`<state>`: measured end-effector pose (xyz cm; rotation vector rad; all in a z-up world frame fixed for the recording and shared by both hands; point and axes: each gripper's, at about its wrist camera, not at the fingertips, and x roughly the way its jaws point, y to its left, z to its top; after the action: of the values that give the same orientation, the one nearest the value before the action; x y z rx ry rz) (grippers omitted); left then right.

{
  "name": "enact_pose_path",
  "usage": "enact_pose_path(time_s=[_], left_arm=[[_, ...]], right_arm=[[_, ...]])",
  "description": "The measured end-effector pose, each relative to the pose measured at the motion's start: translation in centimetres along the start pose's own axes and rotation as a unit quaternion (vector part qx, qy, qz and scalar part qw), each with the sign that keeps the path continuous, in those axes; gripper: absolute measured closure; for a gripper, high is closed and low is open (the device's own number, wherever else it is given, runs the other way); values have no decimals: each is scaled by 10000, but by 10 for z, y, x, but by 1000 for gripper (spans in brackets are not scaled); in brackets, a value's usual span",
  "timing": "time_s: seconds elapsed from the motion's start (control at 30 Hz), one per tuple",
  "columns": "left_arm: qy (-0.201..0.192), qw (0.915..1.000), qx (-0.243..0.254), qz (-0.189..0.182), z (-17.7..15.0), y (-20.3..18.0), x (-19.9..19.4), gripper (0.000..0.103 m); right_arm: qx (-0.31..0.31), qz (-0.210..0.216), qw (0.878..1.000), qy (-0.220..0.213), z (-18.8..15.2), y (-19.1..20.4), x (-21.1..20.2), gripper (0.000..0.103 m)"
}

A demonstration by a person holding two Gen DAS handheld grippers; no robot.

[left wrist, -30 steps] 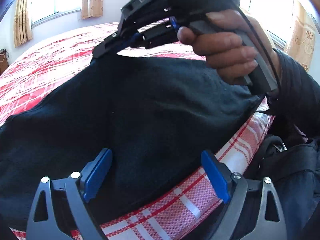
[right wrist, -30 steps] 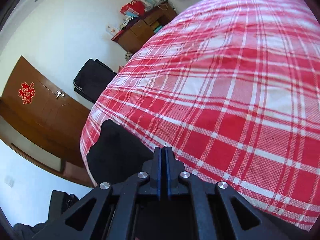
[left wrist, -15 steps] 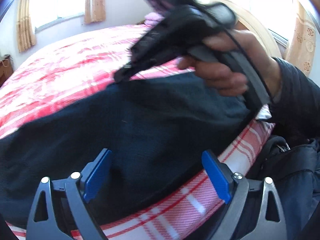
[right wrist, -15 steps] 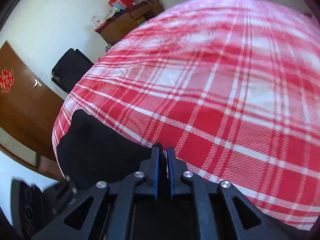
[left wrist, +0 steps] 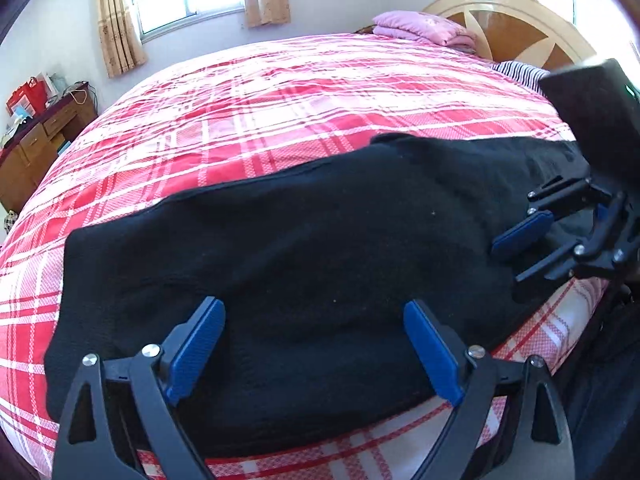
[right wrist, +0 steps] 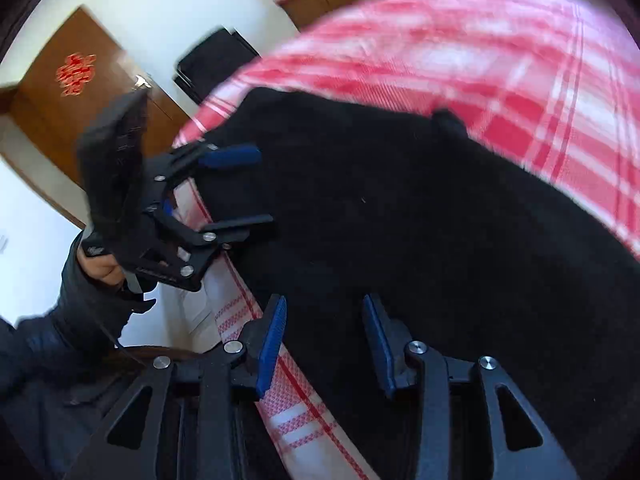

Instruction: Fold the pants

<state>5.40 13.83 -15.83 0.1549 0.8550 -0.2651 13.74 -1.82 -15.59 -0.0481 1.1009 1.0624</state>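
Pants: black, lying spread across the near edge of the bed, one long dark band running from the left side to the right in the left wrist view; a small tab of cloth sticks up at the far edge in the right wrist view.
Bed: covered by a red and white checked cover; a wooden headboard stands at the far right, with a folded pink blanket and a striped pillow beside it.
Left tongs: wide apart, hovering over the near part of the pants; nothing sits between the blue pads, and the cloth lies flat beneath them.
Right tongs: partly apart, having just been opening; the black cloth lies under them but the pads do not press on it.
Right tongs from the left wrist view: seen at the right edge, low over the right end of the pants, one blue pad close to the cloth; whether it touches I cannot tell.
Hand: grips the handle of the left tongs, a dark padded sleeve behind it.
Room: two curtained windows, a wooden desk at the left, a brown door with a red paper ornament, a black chair near the wall.
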Motion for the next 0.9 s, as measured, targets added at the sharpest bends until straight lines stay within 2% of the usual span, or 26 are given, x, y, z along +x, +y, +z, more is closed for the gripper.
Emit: enact_pose_path(time_s=[0.03,0.13,0.23,0.37,0.47,0.53,0.63,0.8,0.83,0.9], left_arm=[[-56,10000,-56,-13,1,5,-2,9],[-215,9992,-333,104,4,20,-8,9],[-204,9983,-527,166,0,28,-5,9],[-190,9987,-368,287,0,20,-3,6],[-186,9987,-379,302,0,18,-3,4],[-165,9987,-364,317,1,18,-2,4],[-154,9987,-382,307,0,19,-1,4],[-119,9983,-458,337,4,18,-3,4],[-109,9982,-474,348,5,17,-3,4],[-81,9983,-473,326,8,13,-3,4]], right_arm=[[70,16,10000,-16,0,-1,-3,61],[404,156,9979,-485,-3,-13,-26,60],[936,-226,9922,-788,-18,-42,-52,59],[1964,-535,9719,-1183,-62,-90,-105,59],[2497,-801,9525,-1549,-97,-117,-151,59],[2903,-1236,9324,-1764,-124,-136,-184,58],[3356,-1156,9117,-2067,-149,-159,-220,57],[3659,-1868,8738,-2603,-184,-174,-291,53],[3757,-1974,8650,-2676,-193,-178,-303,50],[4018,-2317,8429,-2727,-210,-189,-323,49]])
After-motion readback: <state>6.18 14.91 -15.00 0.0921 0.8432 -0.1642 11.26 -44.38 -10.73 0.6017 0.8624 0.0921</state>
